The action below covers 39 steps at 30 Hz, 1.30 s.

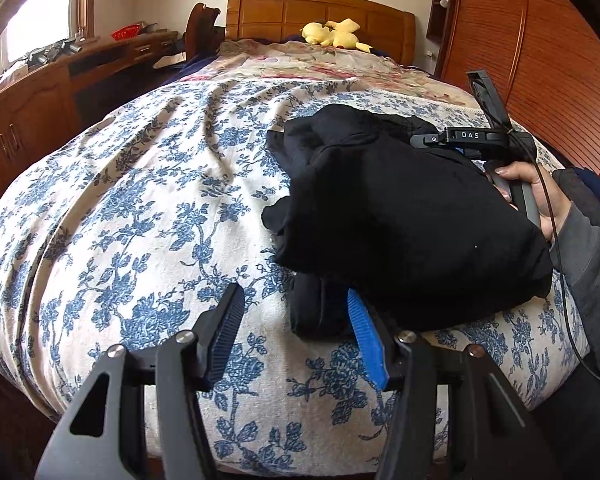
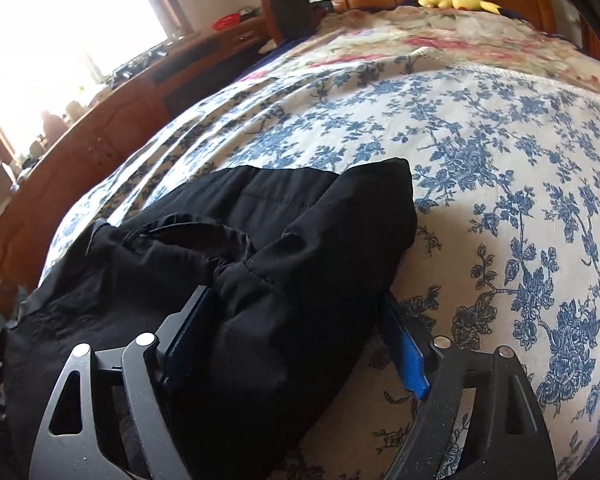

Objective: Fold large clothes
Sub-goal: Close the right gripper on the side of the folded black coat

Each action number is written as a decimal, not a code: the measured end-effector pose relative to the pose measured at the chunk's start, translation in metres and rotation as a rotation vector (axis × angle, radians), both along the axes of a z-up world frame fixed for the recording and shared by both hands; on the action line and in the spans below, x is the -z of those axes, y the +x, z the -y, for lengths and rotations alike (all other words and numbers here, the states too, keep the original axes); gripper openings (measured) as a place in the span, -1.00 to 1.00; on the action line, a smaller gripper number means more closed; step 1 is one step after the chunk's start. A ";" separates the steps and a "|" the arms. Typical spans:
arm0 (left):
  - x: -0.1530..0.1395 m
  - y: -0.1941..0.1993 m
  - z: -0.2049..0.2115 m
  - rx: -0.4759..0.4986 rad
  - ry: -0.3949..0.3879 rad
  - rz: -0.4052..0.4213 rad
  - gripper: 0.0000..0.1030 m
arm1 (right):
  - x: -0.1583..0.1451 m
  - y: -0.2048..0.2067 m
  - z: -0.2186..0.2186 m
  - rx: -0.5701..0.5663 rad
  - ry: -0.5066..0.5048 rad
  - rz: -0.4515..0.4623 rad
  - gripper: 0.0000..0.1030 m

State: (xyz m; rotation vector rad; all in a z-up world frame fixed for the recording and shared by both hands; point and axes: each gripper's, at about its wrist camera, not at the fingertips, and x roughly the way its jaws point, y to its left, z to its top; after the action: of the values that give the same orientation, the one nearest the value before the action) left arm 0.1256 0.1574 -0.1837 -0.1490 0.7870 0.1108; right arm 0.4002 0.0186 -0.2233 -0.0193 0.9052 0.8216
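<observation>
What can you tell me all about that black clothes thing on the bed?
The black garment is a soft, slightly padded-looking piece with stitched seams, bunched into a thick, lumpy bundle rather than laid flat. It lies on the blue-flowered bedspread, near the foot of the bed. The right gripper has a wide fold of it between its fingers. The left gripper is open, and one blue pad touches the bundle's near edge. What kind of garment it is cannot be told.
</observation>
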 end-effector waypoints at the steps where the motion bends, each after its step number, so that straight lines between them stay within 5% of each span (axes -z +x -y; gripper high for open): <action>1: 0.000 0.000 0.001 0.000 0.001 -0.002 0.02 | 0.000 -0.002 0.000 -0.005 -0.001 0.003 0.45; 5: -0.002 0.000 0.002 -0.009 0.008 -0.009 0.02 | -0.001 -0.012 -0.005 -0.029 -0.031 0.049 0.20; 11: -0.005 -0.003 0.006 -0.017 0.046 -0.024 0.02 | -0.011 -0.030 -0.001 -0.039 -0.070 0.140 -0.49; 19: -0.011 -0.006 0.002 -0.037 0.071 -0.015 0.02 | -0.032 -0.058 0.040 -0.053 -0.074 0.117 -0.57; 26: -0.013 0.006 0.000 -0.029 0.055 -0.006 0.02 | -0.018 -0.049 0.050 -0.016 -0.087 0.071 -0.40; 28: -0.012 0.007 0.000 -0.024 0.059 -0.003 0.02 | -0.016 -0.046 0.047 0.011 -0.109 0.085 -0.03; 33: -0.004 0.010 0.000 -0.015 0.027 -0.012 0.01 | -0.004 -0.035 0.049 0.037 -0.091 0.041 0.42; 39: 0.004 0.010 0.007 -0.010 0.020 -0.027 -0.03 | 0.004 -0.029 0.052 0.030 -0.030 -0.026 0.48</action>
State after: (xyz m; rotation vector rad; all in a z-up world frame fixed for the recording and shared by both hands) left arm 0.1358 0.1507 -0.1876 -0.1332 0.8124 0.1306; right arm 0.3715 -0.0338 -0.2277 -0.0213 0.9407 0.7818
